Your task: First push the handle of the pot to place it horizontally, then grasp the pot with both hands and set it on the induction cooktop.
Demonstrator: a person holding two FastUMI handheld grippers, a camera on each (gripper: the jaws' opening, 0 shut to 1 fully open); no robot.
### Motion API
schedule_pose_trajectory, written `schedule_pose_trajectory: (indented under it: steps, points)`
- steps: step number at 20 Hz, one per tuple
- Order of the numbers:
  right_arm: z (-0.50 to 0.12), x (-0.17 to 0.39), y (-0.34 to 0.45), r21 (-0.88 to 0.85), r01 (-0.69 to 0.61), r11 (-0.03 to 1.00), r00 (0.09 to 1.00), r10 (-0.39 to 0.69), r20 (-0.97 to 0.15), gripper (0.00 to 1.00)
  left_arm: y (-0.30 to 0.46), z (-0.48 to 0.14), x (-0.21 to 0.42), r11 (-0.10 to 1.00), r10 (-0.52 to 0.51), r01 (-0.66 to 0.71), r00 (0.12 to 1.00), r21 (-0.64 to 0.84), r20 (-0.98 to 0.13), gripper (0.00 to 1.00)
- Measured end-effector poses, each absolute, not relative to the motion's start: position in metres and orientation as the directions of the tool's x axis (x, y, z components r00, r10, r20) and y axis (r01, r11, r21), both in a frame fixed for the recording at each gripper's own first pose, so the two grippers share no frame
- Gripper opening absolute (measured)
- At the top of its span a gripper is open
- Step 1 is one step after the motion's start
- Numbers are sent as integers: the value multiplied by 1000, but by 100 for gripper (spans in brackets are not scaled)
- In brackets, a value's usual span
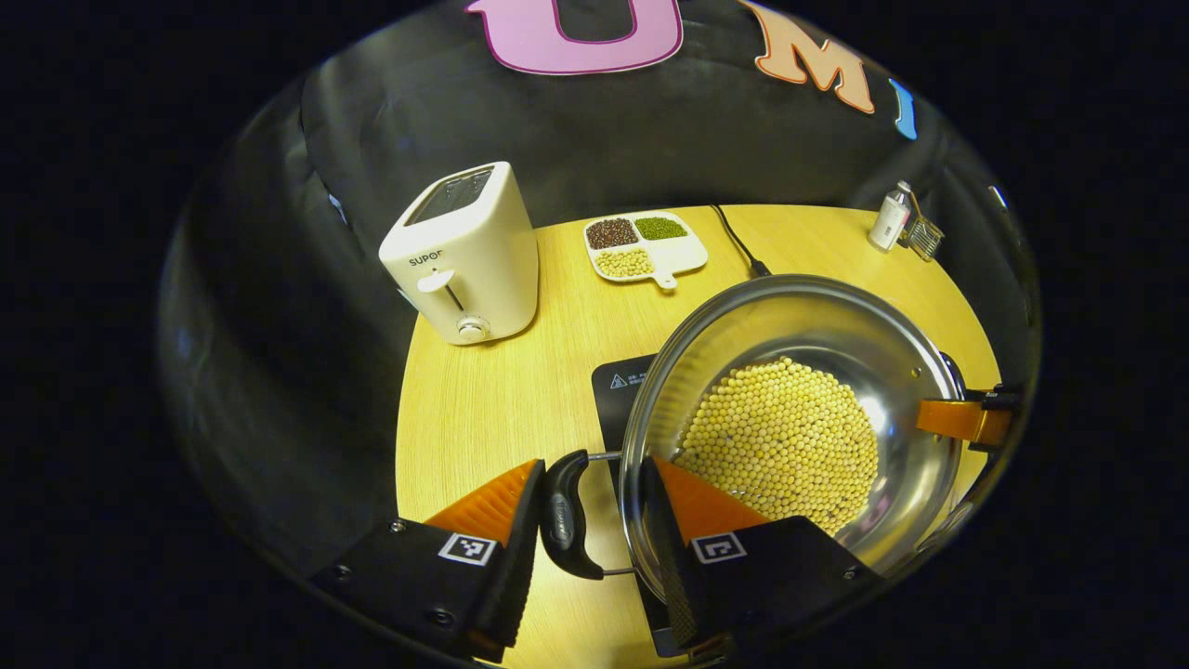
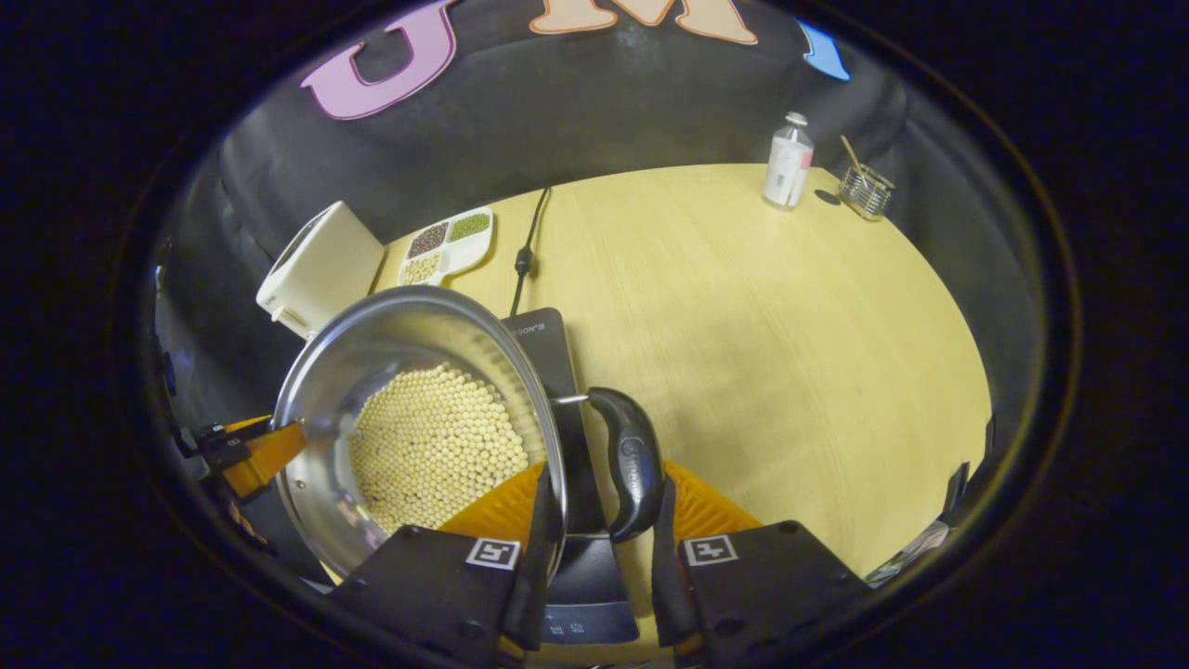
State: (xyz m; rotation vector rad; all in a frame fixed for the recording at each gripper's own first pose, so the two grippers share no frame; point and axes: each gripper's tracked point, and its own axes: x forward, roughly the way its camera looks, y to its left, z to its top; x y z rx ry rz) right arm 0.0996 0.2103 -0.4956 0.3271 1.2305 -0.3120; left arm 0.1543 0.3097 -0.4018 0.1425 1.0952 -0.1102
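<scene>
Item: pot [image 1: 790, 427], holding beans, over the cooktop [image 1: 620, 390]. My left gripper [image 1: 590, 520] brackets one side handle [image 1: 564, 513]; my right gripper [image 2: 594, 530] brackets the other handle [image 2: 632, 465]. Whether the fingers clamp, I cannot tell. Handles lie on opposite sides.

The toaster [image 1: 469, 255] bore the brand "SUPOR" on its front; the cooktop [image 1: 620, 390] carried a small warning triangle with unreadable print
</scene>
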Motion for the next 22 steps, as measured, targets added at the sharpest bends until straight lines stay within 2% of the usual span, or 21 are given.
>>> schedule_pose_trajectory:
  steps: [1,3,4,7,8,9,10,11,12,21,22]
  points:
    - [-493,101,209,77,403,912,305,-55,-951,43,309,-402,155,985,-13,158,459,67,-889,63]
    - [-493,102,208,82,401,913,305,-49,-951,43,311,-404,154,981,-6,176,464,85,-886,65]
    - [-492,103,208,85,401,912,306,-45,-951,49,310,-404,151,976,-11,198,454,89,-891,67]
    - [-492,104,206,87,396,914,313,-45,-949,52,311,-395,158,973,-12,205,496,104,-868,71]
    - [-491,106,205,93,402,911,319,-44,-947,47,313,-389,162,971,0,204,519,124,-855,72]
    - [-486,107,205,107,414,904,328,-38,-944,54,314,-380,166,969,8,204,542,140,-840,73]
    - [-483,113,202,122,426,896,347,-37,-937,55,315,-375,168,966,26,200,554,163,-832,75]
    - [-477,117,199,141,437,888,364,-32,-931,70,313,-372,170,964,33,200,563,176,-826,78]
    - [-471,120,196,159,445,881,376,-23,-926,60,310,-366,170,963,37,196,578,183,-815,84]
    - [-432,112,146,168,408,897,480,-55,-876,66,263,-298,173,968,35,142,740,208,-672,84]
    - [-426,112,139,180,397,900,499,-47,-865,63,252,-291,169,970,30,138,745,198,-666,83]
